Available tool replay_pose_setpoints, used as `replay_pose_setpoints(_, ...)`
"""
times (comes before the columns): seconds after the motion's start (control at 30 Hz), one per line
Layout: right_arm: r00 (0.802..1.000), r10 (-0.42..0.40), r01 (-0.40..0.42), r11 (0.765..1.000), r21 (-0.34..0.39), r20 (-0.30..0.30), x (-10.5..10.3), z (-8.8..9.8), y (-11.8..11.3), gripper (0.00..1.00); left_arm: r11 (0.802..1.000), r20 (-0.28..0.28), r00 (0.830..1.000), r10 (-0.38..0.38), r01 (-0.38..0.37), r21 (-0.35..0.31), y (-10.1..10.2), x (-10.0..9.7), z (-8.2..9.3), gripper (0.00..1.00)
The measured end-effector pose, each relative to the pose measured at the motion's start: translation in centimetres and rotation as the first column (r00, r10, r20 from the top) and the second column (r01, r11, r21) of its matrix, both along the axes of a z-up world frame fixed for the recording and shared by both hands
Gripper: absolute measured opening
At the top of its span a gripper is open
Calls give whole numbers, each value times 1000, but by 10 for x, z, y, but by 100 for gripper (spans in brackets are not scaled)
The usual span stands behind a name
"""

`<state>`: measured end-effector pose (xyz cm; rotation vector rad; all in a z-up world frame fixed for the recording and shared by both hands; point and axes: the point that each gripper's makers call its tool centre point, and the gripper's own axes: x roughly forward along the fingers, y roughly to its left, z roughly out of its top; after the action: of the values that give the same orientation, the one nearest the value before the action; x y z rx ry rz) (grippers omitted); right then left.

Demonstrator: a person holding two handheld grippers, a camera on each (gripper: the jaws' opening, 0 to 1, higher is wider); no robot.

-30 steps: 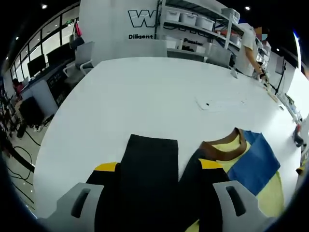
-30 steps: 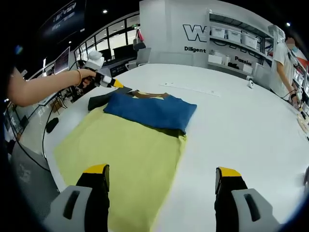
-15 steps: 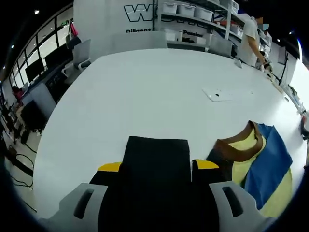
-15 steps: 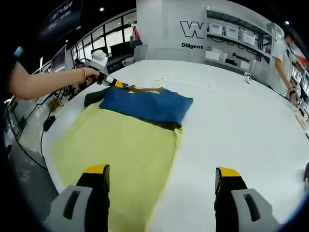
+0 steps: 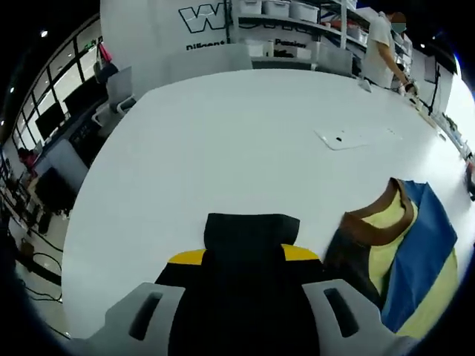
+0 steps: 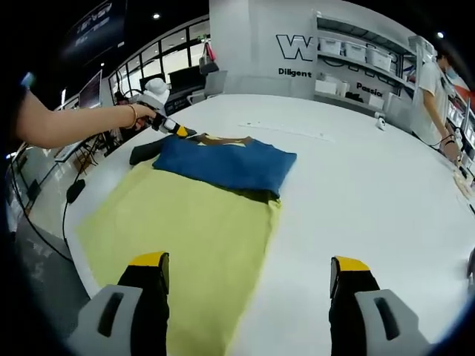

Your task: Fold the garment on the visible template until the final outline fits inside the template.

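Observation:
The garment lies flat on the white table [image 6: 371, 185]: a yellow body [image 6: 185, 230], a blue part [image 6: 226, 163] folded across its far end, a brown collar [image 5: 371, 216] and a black sleeve [image 5: 249, 236]. My left gripper [image 5: 245, 254] is shut on the black sleeve, whose cuff end sticks out past the yellow-tipped jaws. In the right gripper view that left gripper [image 6: 169, 126] sits at the garment's far left corner, held by a hand. My right gripper [image 6: 250, 265] is open above the yellow hem's near right corner, holding nothing.
A thin flat sheet [image 5: 349, 138] lies on the table beyond the garment. A person [image 6: 434, 96] stands at the table's far right. Chairs [image 5: 122, 89] and desks line the far left side; shelves with bins [image 6: 349, 55] stand at the back.
My left gripper's jaws have drawn closer together on the black sleeve, and its view has shifted so the collar sits further right. The right gripper has barely moved.

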<state>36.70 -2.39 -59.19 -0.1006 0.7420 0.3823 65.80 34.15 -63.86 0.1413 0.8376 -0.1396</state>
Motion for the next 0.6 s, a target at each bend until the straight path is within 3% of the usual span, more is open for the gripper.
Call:
replay_pose_setpoints(0.2, 1000, -3, 3, 1000, 3, 3, 0, 1, 0, 88, 1000, 2, 1000, -2, 2, 24, 12, -2, 1, 3)
replay_pose_setpoints(0.33, 1000, 1, -1, 1000, 4, 12, 2, 4, 2, 88, 995, 6, 999, 54, -53, -80, 14, -3, 5, 1)
replay_pose_setpoints(0.53, 1000, 11, -11, 1000, 4, 19, 5, 7, 5, 88, 997, 42, 998, 39, -36, -67, 23, -5, 28, 1)
replay_pose_setpoints(0.6, 1000, 15, -16, 1000, 13, 26, 6, 9, 8, 88, 996, 56, 998, 31, -27, -80, 24, -7, 43, 1)
